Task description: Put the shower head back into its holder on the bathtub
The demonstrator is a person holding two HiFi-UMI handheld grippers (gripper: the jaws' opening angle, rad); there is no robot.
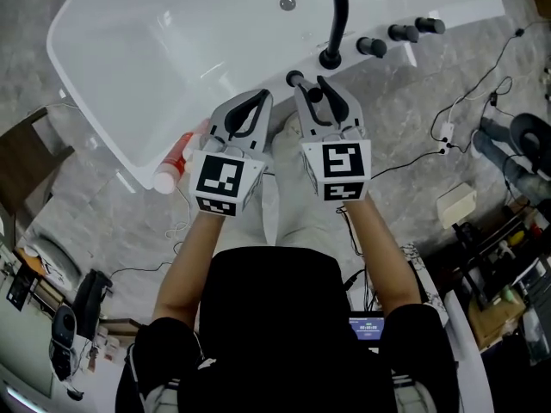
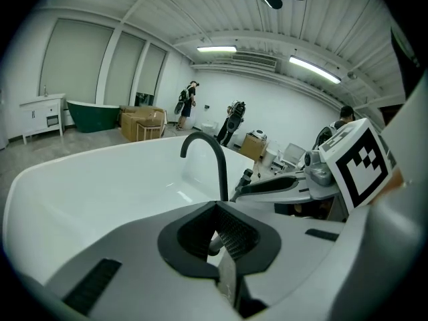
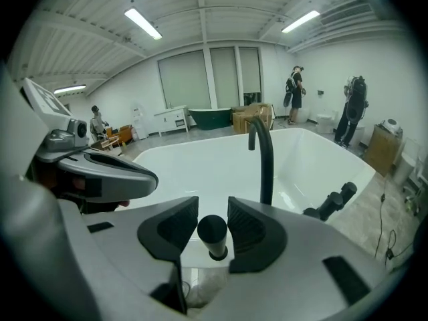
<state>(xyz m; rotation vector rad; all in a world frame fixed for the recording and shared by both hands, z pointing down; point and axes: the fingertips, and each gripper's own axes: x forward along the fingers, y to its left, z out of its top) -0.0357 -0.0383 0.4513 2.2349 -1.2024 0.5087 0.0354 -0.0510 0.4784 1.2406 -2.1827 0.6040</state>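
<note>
A grey marbled floor (image 1: 413,110) carries a white bathtub (image 1: 155,50). A red-and-white bottle (image 1: 175,163) lies just beside the tub's near edge. To the right, thin black cables (image 1: 482,84) trail across the floor near a small pale box (image 1: 456,203).

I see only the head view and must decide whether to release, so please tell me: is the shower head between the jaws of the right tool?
Observer: Yes. The right gripper view shows the black shower head standing upright in the right tool, a pad against each side.
Operator: Is its lower end in the holder?
Observer: It sits in a round black collar on the bathtub rim.
Operator: And the left tool?
Observer: The left tool is shut, tips together, holding nothing.
</note>
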